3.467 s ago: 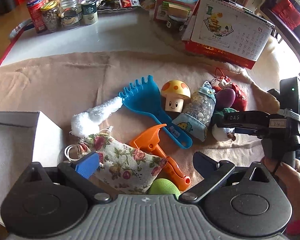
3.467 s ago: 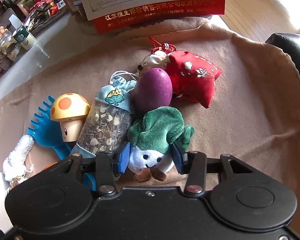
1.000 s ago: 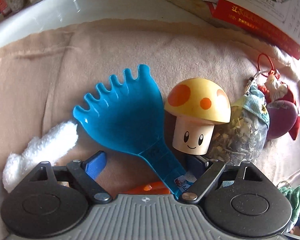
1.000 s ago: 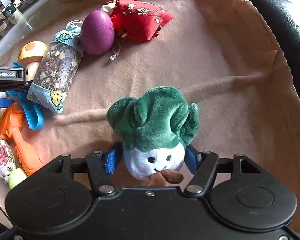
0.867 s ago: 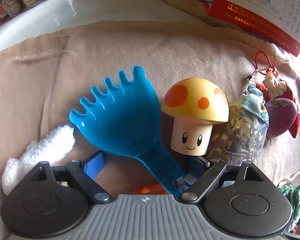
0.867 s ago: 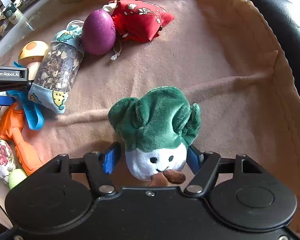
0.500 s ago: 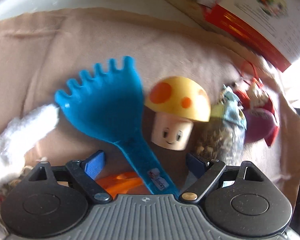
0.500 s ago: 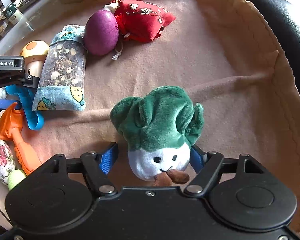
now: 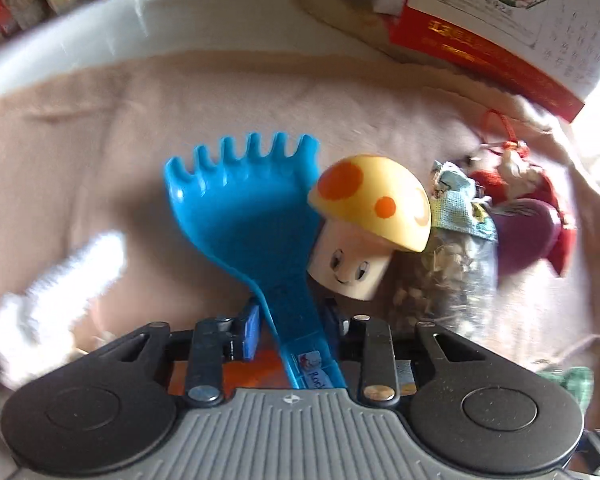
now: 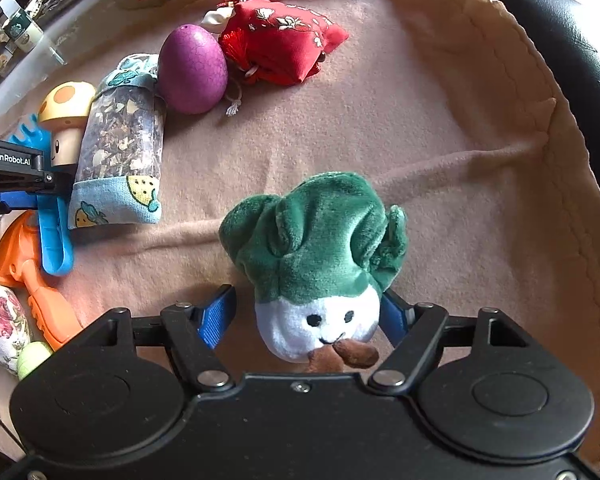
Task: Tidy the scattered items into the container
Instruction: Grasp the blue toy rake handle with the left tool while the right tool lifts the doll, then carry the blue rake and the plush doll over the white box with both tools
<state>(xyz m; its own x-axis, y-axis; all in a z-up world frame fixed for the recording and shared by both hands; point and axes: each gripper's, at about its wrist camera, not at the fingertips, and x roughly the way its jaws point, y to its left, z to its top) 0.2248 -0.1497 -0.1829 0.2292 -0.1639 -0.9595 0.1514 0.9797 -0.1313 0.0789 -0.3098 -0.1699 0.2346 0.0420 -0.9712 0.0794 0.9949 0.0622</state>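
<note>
My left gripper (image 9: 292, 320) is shut on the handle of the blue toy rake (image 9: 248, 208), which lies on the tan cloth (image 9: 100, 140) next to the yellow mushroom toy (image 9: 363, 224). In the right wrist view the left gripper (image 10: 16, 184) clamps the rake (image 10: 52, 228) at the left edge. My right gripper (image 10: 305, 316) is open, its jaws spread either side of the green-capped plush toy (image 10: 315, 256), which rests on the cloth. The container is out of view.
A herb sachet (image 10: 120, 148), purple egg (image 10: 192, 72) and red pouch (image 10: 280, 40) lie on the cloth. An orange toy shovel (image 10: 24, 276), floral bag (image 10: 0, 320) and white fluffy piece (image 9: 52, 300) lie to the left. A calendar (image 9: 499, 20) stands behind. A black chair (image 10: 559, 60) is right.
My left gripper has closed on the blue rake handle. My right gripper has opened wider and released the plush toy, which now sits on the cloth.
</note>
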